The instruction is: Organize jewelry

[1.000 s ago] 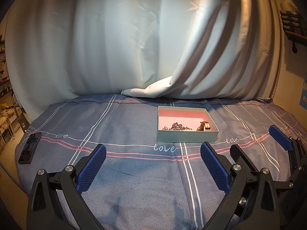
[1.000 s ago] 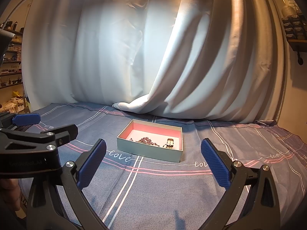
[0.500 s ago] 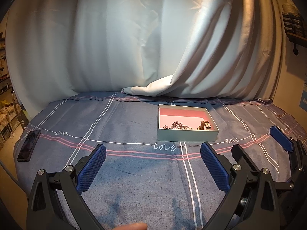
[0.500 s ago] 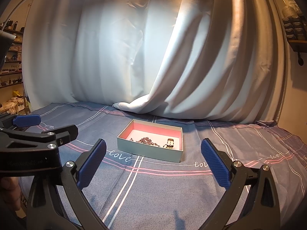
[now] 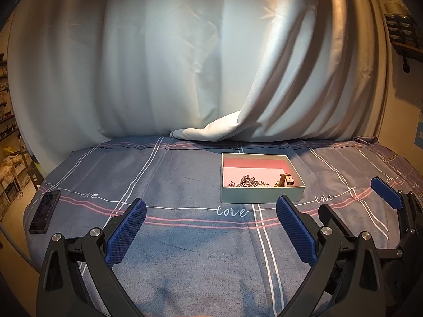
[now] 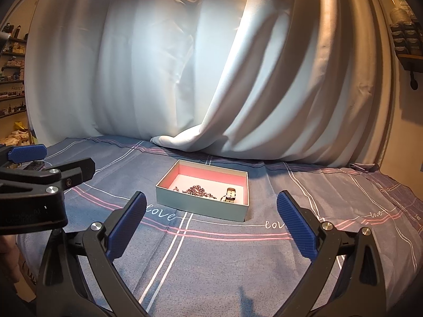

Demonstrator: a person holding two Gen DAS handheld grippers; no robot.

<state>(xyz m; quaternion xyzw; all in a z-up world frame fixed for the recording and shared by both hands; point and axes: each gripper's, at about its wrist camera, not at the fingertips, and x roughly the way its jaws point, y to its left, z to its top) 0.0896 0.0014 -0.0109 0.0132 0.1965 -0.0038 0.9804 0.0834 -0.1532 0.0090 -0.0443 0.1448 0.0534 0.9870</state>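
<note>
Jewelry, all of it, sits inside the box (image 5: 261,195), a shallow pale-green open tray with a pink lining, resting flat on the blue plaid cloth (image 5: 185,237) that carries the word "love" along its white line. In there, a tangled dark chain (image 5: 247,181) lies near the front wall at the middle, and just beside it, toward the right corner, a wristwatch (image 5: 286,179) with a pale face stands tilted on its strap. Left gripper (image 5: 210,235) hangs low over the cloth, jaws spread wide, nothing between the blue pads; the box lies ahead of it, well apart, and off toward the right-hand finger rather than centred in the gap. Over to the right gripper (image 6: 210,233), same story: jaws gaping, empty, hovering above the fabric, and from this view the box (image 6: 203,206) sits ahead and close to the middle of the gap, angled, with the chain (image 6: 197,191) and the wristwatch (image 6: 230,195) plainly visible inside. Each tool shows at the edge of the other's view, so the two stand side by side. A dark phone (image 5: 43,214) lies at the far left edge of the cloth, well clear of the box. Behind everything, a pale curtain (image 5: 211,66) drapes down, one fold pooling on the cloth just behind the box.
</note>
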